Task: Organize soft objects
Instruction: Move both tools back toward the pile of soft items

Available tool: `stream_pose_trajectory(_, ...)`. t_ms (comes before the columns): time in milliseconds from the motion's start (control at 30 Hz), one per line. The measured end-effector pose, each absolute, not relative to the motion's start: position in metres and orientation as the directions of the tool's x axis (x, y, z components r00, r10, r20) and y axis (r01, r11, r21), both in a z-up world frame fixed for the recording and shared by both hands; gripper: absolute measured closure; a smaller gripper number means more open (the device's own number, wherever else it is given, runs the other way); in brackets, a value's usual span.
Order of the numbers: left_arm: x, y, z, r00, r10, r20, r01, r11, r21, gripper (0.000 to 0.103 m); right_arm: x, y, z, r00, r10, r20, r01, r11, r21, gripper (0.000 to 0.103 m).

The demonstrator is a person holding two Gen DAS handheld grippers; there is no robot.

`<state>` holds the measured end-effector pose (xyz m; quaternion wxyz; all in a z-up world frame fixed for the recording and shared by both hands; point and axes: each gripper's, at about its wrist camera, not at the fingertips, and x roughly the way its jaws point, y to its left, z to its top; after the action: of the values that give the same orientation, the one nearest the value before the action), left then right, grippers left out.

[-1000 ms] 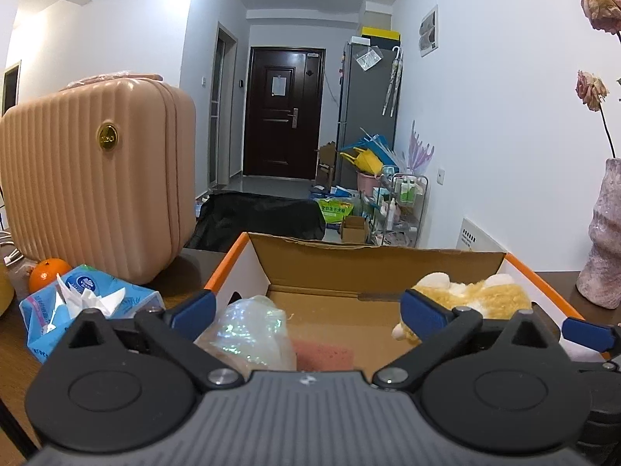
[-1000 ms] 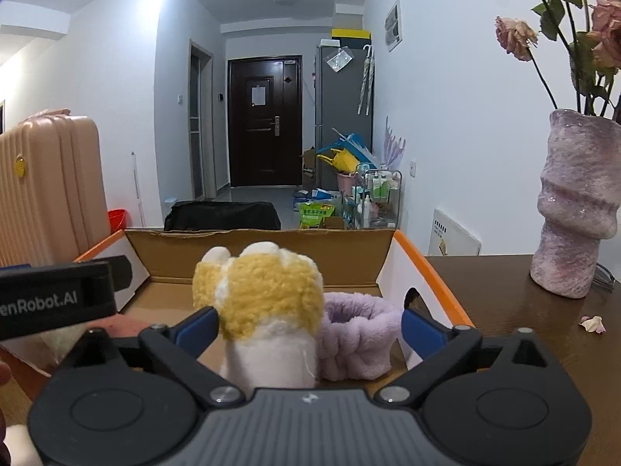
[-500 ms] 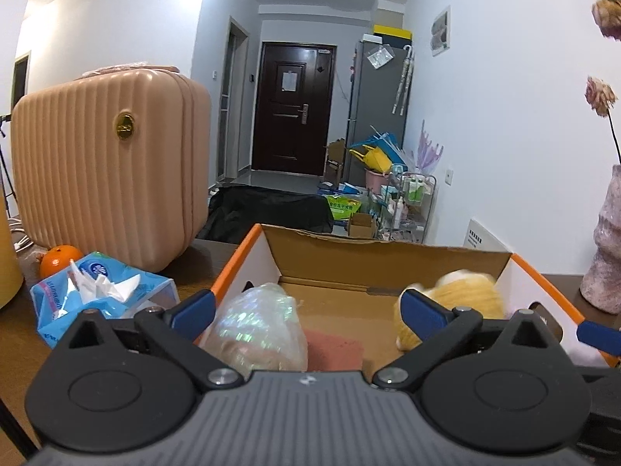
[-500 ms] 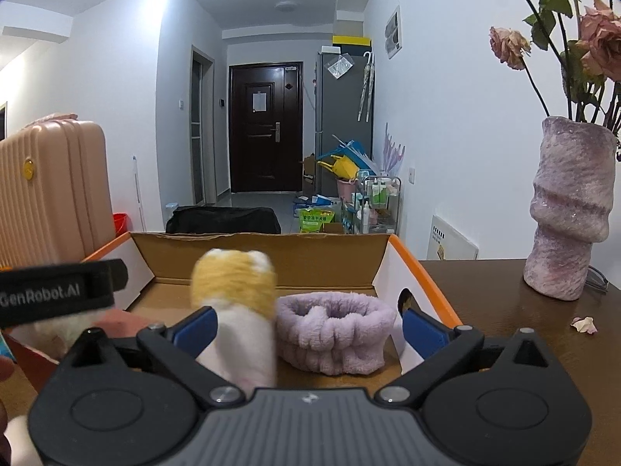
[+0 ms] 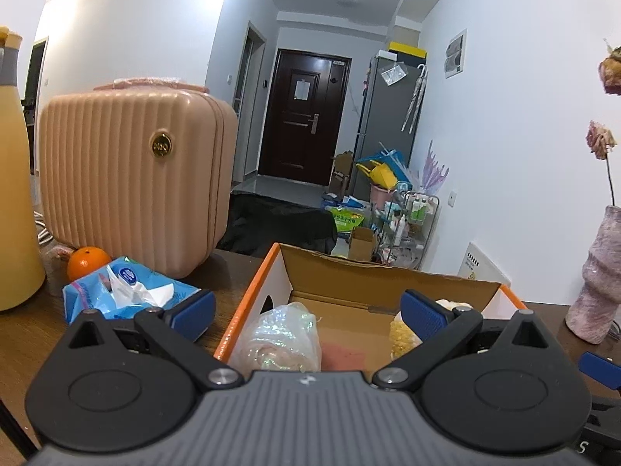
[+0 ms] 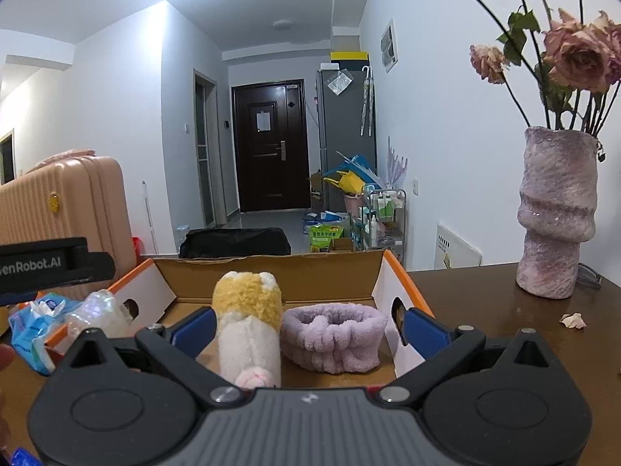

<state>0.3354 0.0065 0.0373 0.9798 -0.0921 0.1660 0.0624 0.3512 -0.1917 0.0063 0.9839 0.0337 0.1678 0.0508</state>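
An open cardboard box (image 6: pixel 271 268) with orange edges sits on the brown table. In it lie a yellow-and-white plush toy (image 6: pixel 248 322), a lilac fuzzy headband (image 6: pixel 333 336) and a shiny plastic-wrapped bundle (image 6: pixel 97 310). My right gripper (image 6: pixel 308 330) is open and empty just in front of the box; the plush lies between its fingers, untouched. My left gripper (image 5: pixel 306 312) is open and empty before the box's left side (image 5: pixel 252 291), with the wrapped bundle (image 5: pixel 281 336) and the plush (image 5: pixel 403 334) beyond it.
A pink ribbed suitcase (image 5: pixel 132 178), an orange (image 5: pixel 87 260), a blue tissue pack (image 5: pixel 124 291) and a yellow flask (image 5: pixel 15 194) stand left of the box. A pink vase (image 6: pixel 555 217) with dried roses stands at the right, a fallen petal (image 6: pixel 572 319) beside it.
The plush has dropped from the right gripper and fallen over in the box. Both grippers have drawn back and up from the box; the left one has shifted left.
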Motion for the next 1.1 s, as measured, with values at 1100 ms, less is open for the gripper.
stream_pose_trajectory(1100, 0.235, 0.022, 0.026, 0.933, 0.053, -0.357, -0.088, 0.993, -0.083, 0.0, 0.238, -0.208, -0.001, 0.934, 0.096, -0.344, -0.085, 0.995, 0.047, 0.0)
